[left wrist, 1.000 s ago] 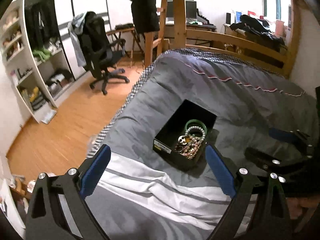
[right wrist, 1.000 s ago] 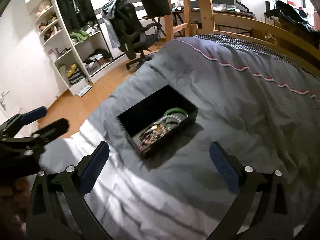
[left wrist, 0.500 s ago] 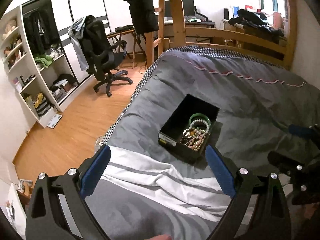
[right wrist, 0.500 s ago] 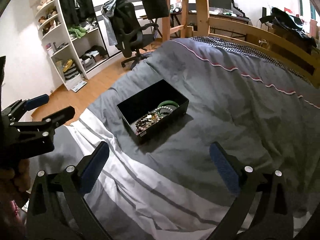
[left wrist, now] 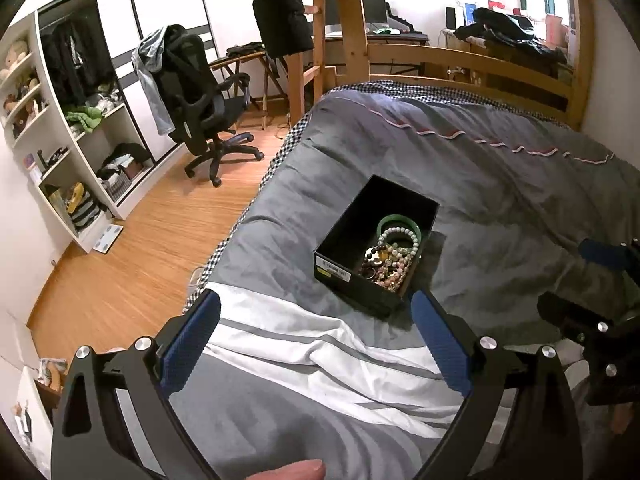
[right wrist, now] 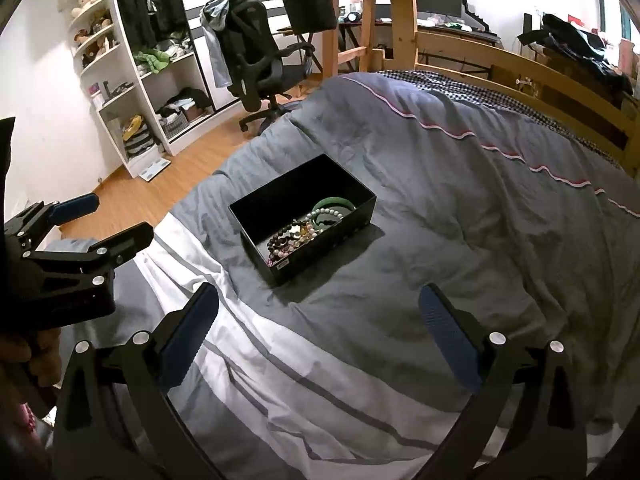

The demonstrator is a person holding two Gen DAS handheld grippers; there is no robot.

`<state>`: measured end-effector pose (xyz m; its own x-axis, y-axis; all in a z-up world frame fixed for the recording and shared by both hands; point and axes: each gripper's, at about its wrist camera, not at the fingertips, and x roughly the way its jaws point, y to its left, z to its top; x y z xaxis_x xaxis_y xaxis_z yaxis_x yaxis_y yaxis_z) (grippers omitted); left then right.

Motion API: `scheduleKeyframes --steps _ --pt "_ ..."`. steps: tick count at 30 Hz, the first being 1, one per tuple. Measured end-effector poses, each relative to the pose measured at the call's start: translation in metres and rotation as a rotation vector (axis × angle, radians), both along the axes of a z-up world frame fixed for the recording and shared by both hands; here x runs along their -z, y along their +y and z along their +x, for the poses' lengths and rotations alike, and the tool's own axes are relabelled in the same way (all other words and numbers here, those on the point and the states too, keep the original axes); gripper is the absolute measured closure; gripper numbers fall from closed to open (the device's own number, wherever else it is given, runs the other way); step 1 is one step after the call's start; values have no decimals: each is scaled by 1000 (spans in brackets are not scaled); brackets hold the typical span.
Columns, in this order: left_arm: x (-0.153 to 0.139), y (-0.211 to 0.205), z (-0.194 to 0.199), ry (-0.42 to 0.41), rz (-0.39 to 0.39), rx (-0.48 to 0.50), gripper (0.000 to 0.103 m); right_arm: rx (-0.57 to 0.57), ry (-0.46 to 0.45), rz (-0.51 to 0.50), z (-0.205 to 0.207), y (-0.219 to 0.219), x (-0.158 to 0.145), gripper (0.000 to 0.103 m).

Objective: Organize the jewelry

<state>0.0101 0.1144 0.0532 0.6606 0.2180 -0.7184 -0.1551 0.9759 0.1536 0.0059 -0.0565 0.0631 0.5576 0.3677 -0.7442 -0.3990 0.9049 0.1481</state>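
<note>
The black box (left wrist: 372,240) sits on the grey duvet (left wrist: 500,200), bracelets (left wrist: 394,252) heaped at one end. Left gripper (left wrist: 316,344) and right gripper (right wrist: 320,332) hover short of it, jaws apart, empty. Recommended: descend vertically on one strand (the beads look tangled).

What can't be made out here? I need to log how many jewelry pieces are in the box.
- Piece count: bracelets lie tangled and too small, both views.
- Box floor: black, in shadow; small pieces there could be hidden.
- Label text: too small, left wrist view.
</note>
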Motion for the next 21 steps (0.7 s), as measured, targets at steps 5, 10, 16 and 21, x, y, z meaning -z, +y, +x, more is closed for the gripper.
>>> scheduleKeyframes --steps 5,10,16,21 --pt "0 -1 -1 0 5 -1 7 0 -3 1 0 0 -1 4" --pt "-5 5 -7 0 29 11 6 -5 -3 -2 -1 1 -2 4" --pt "-12 15 -10 -7 9 8 6 -16 -6 4 -5 7 -3 4" --pt "-13 17 -10 -4 20 10 6 -11 -11 9 -6 8 -4 4"
